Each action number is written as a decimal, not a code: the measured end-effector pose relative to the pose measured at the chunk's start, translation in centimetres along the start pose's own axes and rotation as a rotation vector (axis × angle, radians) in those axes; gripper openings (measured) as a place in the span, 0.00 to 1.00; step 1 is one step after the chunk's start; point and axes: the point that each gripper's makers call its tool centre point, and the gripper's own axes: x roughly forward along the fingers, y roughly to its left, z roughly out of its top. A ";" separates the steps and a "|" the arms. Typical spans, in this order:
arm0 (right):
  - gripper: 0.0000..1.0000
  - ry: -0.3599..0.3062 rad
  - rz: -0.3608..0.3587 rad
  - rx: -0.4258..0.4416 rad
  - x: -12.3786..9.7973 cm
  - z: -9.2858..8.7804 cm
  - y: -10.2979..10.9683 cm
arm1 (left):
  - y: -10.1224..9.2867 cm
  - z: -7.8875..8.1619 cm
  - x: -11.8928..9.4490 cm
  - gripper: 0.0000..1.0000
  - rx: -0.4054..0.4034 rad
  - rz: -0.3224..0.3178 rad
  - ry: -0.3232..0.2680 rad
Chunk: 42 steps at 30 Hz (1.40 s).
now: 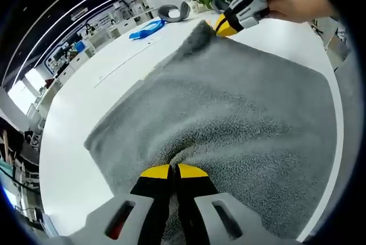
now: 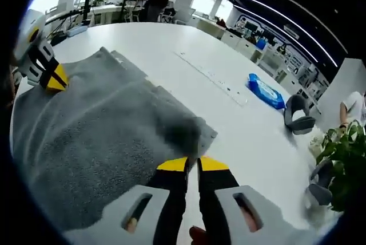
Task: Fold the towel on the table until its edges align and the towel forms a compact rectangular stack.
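Lying spread on the white table (image 1: 86, 96), the grey towel (image 1: 240, 113) serves as the landmark.

Left gripper (image 1: 174, 170): yellow-tipped jaws pressed together, pinching a bunched fold at the towel's near edge.

Right gripper (image 2: 192, 164): jaws likewise closed, nipping the towel's corner, which lifts slightly off the table; seen from the left gripper view at the towel's far corner, with a hand (image 1: 297, 6) behind it.

Beyond the towel: blue packet (image 2: 265, 91), grey curved object (image 2: 298, 113), potted plant (image 2: 346, 159).
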 end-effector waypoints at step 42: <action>0.12 -0.048 0.458 0.041 -15.4 -6.6 17.7 | -10.2 -0.5 -11.0 0.19 -0.236 -0.159 -0.257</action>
